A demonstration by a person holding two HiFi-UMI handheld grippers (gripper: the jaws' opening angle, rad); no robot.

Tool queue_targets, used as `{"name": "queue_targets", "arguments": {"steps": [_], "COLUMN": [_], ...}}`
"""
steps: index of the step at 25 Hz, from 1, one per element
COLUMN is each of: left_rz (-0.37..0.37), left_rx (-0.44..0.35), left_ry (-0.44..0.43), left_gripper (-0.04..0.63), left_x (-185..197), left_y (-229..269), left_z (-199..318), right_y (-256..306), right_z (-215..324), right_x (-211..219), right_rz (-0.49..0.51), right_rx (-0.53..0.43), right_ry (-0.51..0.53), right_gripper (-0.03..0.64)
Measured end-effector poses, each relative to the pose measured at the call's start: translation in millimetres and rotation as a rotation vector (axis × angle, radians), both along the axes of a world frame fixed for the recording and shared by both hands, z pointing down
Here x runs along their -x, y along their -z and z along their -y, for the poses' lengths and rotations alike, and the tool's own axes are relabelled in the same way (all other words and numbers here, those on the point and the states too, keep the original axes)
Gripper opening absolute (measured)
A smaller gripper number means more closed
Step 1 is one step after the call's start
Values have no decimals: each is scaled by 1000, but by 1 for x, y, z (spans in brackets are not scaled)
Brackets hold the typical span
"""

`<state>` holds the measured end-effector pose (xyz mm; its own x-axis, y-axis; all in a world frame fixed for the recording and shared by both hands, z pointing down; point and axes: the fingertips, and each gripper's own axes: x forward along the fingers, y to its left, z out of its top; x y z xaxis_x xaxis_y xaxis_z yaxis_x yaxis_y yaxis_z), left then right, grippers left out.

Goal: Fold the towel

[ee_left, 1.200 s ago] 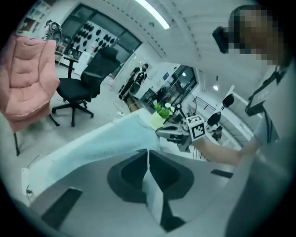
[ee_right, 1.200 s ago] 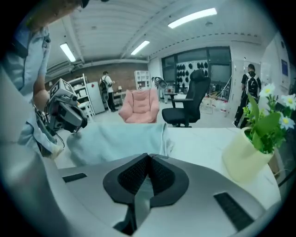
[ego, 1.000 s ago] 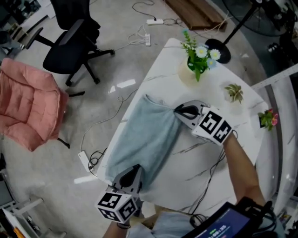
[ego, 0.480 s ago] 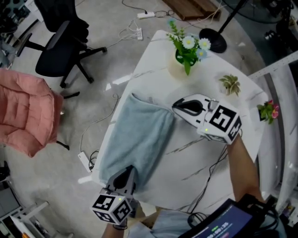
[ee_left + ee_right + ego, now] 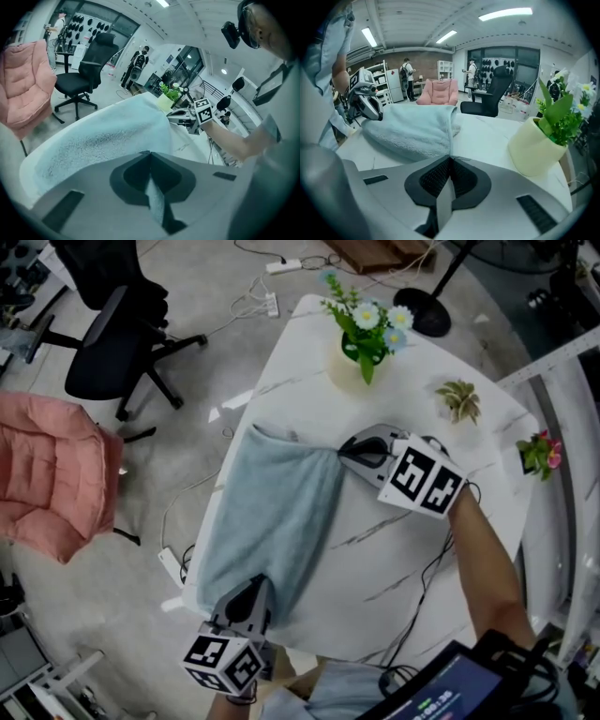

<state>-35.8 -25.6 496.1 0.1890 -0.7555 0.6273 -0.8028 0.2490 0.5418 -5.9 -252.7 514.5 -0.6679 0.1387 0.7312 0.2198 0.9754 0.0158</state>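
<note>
A light blue-grey towel [image 5: 274,517] lies lengthwise along the left side of the white marble table [image 5: 403,549]. My left gripper [image 5: 260,589] sits at the towel's near end, shut on that edge. In the left gripper view a strip of cloth shows between the closed jaws of my left gripper [image 5: 150,153], and the towel [image 5: 103,136] spreads out ahead. My right gripper [image 5: 344,450] is at the far right corner of the towel, shut on it. The right gripper view has cloth pinched in my right gripper [image 5: 451,158] and the towel [image 5: 410,129] bunched just beyond.
A pale vase of flowers [image 5: 360,357] stands at the table's far end, close to my right gripper, and shows as a vase [image 5: 536,143] at the right. Two small plants [image 5: 461,399] [image 5: 538,456] sit on the right. On the floor are a black office chair [image 5: 111,343], a pink chair [image 5: 52,474] and cables.
My right gripper has come slightly down and left with the towel's corner still in it. The left gripper has stayed at the near end.
</note>
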Motion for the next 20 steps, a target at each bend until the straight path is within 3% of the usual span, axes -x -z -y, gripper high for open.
{"name": "queue_targets", "arguments": {"steps": [7,12,16,20], "left_rz": [1,-17,-41,-77], "left_rx": [-11,-28,-75,-10], "left_ry": [-10,-7,-8,-50], "left_gripper": [8,8,9,9], "left_x": [-1,-1,0,-12], "left_y": [1,7,32,7], "left_z": [-2,-1,-13,-35], "right_y": [-8,27,71,53], "right_z": [23,20,-62,-163], "right_x": [0,6,27,28], "right_rz": [-24,54,124,64], "right_rx": [-100,-90,19,69], "right_ry": [-58,-144,-125,-67], "right_gripper": [17,18,18,18]}}
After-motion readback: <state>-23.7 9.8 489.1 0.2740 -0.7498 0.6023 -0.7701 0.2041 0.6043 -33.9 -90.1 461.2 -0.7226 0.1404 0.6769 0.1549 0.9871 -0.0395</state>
